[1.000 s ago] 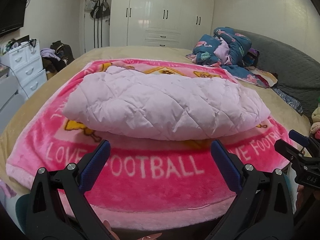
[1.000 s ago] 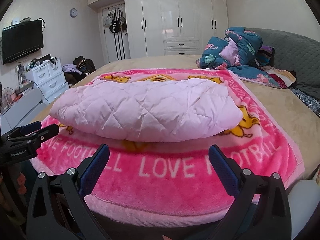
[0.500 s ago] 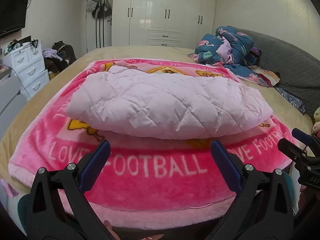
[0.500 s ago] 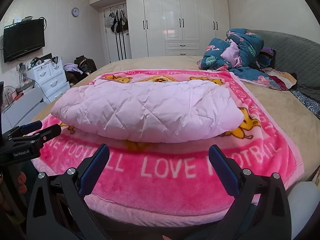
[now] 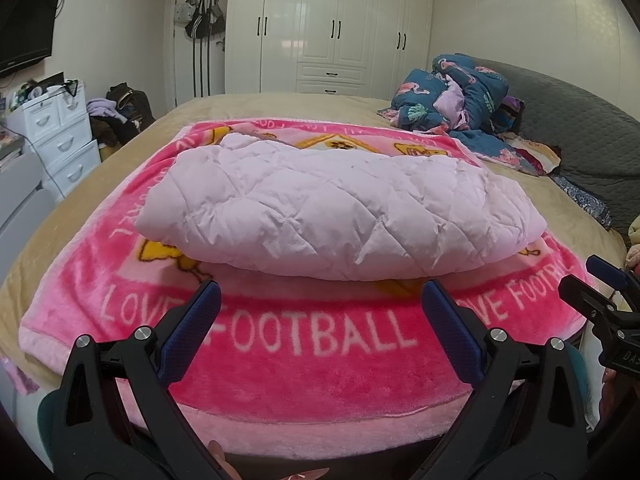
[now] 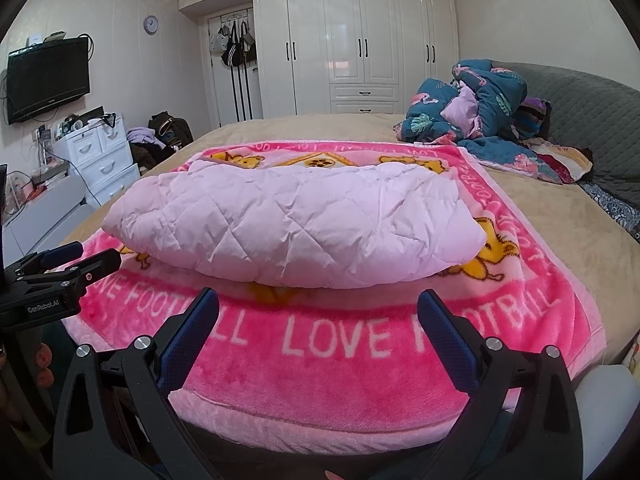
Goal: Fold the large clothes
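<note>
- Left tool (image 5: 320,308) sat low in its frame, blue pads wide apart, nothing between them; it hovered over the near hem of the pink blanket (image 5: 312,364).
- Right tool (image 6: 318,306) likewise — pads spread, empty, above the same blanket's near border.
- Each tool showed in the other's view: the right one at the right edge of the left wrist frame, the left one at the lower left of the right wrist frame.
- Task item: pale pink quilted garment (image 5: 336,208) lay at centre frame on the blanket, which was spread on the bed (image 5: 248,106). Neither tool touched it.
- Progress, judged: the garment already sat as a thick, rounded, layered bundle with a doubled near edge, so at least one fold looked done. Sleeves or collar could not be made out.
- Remaining, judged: possibly one more fold across the width to compact it, or simply tidying the edges — cannot say which was intended.
- Containers: white drawer unit (image 6: 100,160) at the left of the right wrist frame, drawers closed, contents hidden; small clutter on top, too small to identify. White wardrobe (image 6: 360,40) at upper centre, doors shut.
- Crumpled blue patterned bedding (image 6: 480,108) lay loose at the right, well apart from the garment.
</note>
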